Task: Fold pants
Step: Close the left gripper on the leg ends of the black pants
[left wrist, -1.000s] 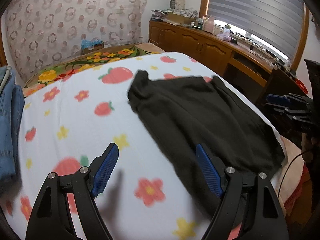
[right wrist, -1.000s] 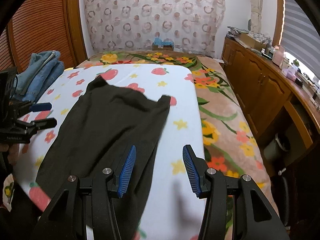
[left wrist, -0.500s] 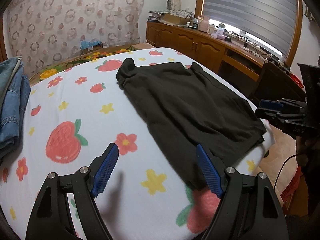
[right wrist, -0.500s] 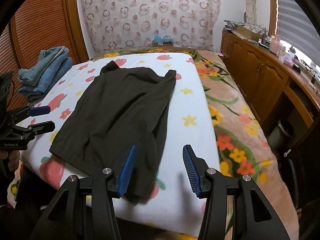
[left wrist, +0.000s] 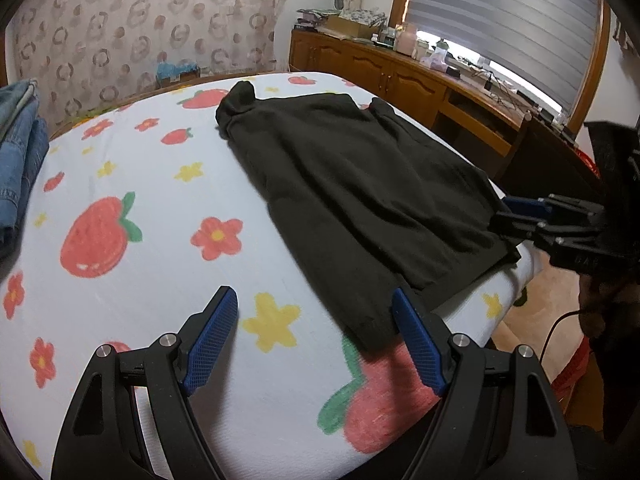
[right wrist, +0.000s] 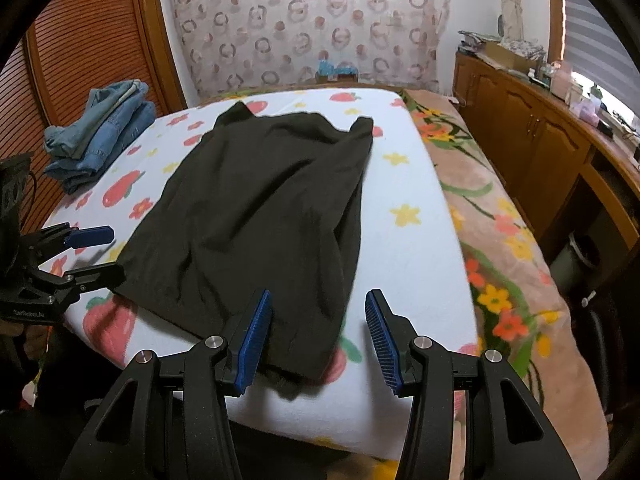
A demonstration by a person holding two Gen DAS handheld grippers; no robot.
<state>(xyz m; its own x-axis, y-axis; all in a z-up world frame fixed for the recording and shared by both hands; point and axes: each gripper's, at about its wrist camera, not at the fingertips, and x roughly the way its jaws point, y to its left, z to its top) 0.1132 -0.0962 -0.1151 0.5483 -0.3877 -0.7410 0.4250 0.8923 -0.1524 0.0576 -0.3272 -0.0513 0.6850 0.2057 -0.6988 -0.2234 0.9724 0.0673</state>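
Pants, dark and spread flat, lie on the bed over its strawberry-print cover, near hem right at the front edge. Both tongs are spread apart and hold nothing: the left tongs hover at the hem's left corner, the right tongs at its right corner. The risk, I'd say, is pinching the cover along with the cloth, or catching only the top layer, so the fold drags crooked. Jeans sit well aside.
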